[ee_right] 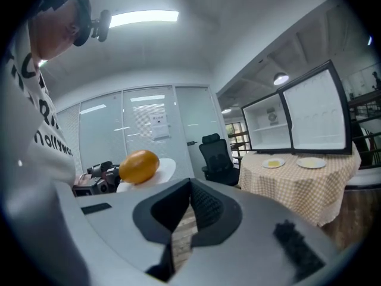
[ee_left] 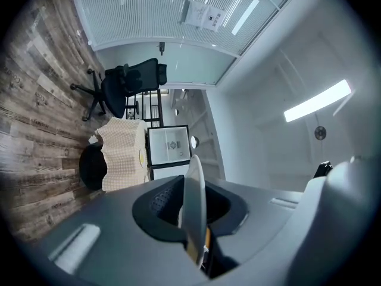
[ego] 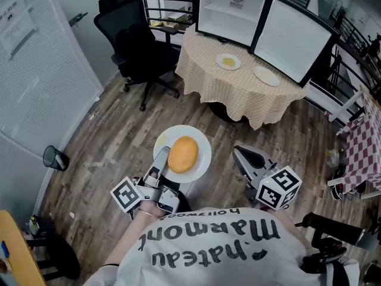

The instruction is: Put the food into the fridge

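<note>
The left gripper (ego: 163, 161) holds one white plate (ego: 199, 152) by its rim at 9 o'clock. Its fingers (ee_left: 107, 225) pinch the thin edge tight, so the plate stays flat and the round orange food (ego: 183, 154) does not roll off. The left gripper view shows the plate edge-on between the fingers. This plate is in the air over the wood floor (ego: 119, 142), well apart from the fridge (ego: 229, 11).

The right gripper (ego: 243, 155) hangs at 3 o'clock of the plate. Its fingers (ee_right: 119, 219) are pressed together with nothing in them. I think it is kept free to help later.

The fridge stands at 12 o'clock with its door (ego: 292, 37) wide open, I think so the food can go straight in. It sits at the back of a round worktop (ego: 226, 94) with a checked cloth.

Count: one fridge, one chair (ego: 137, 40) and three plates. One plate is held, and two more plates lie on the worktop. One (ego: 219, 62) has yellow food. What is on the other (ego: 266, 75) I cannot tell.
</note>
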A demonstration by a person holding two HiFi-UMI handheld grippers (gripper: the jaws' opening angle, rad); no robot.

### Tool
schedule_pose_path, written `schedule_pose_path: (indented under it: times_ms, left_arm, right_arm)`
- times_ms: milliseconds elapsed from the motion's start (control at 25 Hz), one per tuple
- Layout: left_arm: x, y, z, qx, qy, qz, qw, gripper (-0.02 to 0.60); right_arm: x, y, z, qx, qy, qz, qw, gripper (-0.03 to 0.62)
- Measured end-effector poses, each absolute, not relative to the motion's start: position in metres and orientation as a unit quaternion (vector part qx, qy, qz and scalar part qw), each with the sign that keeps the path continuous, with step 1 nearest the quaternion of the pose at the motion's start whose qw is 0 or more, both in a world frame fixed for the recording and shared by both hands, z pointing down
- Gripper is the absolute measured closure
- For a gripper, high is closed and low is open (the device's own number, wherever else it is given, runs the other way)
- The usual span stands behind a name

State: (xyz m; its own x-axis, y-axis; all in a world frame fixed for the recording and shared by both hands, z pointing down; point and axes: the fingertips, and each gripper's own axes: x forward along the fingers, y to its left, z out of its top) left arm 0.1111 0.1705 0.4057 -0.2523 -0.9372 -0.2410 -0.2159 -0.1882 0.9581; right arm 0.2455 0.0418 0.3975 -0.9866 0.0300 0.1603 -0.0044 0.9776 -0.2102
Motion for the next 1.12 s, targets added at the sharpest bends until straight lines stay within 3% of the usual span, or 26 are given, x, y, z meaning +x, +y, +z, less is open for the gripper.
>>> schedule_pose_path:
  times_ms: [640,1120]
  left_arm:
    - [-0.119,0.142,0.392,0.555,-0.531,-0.528,0.362,0.538]
    - [-0.189,0.094,0.394,0.579,-0.49,-0.527,0.382,0.538]
  right_arm:
    - [0.018,0.026,0.382,0.047,-0.988,0.136,0.058,0.579]
    - [-0.05,0.014,0.385,0.076,-0.986,0.129,0.07,0.579]
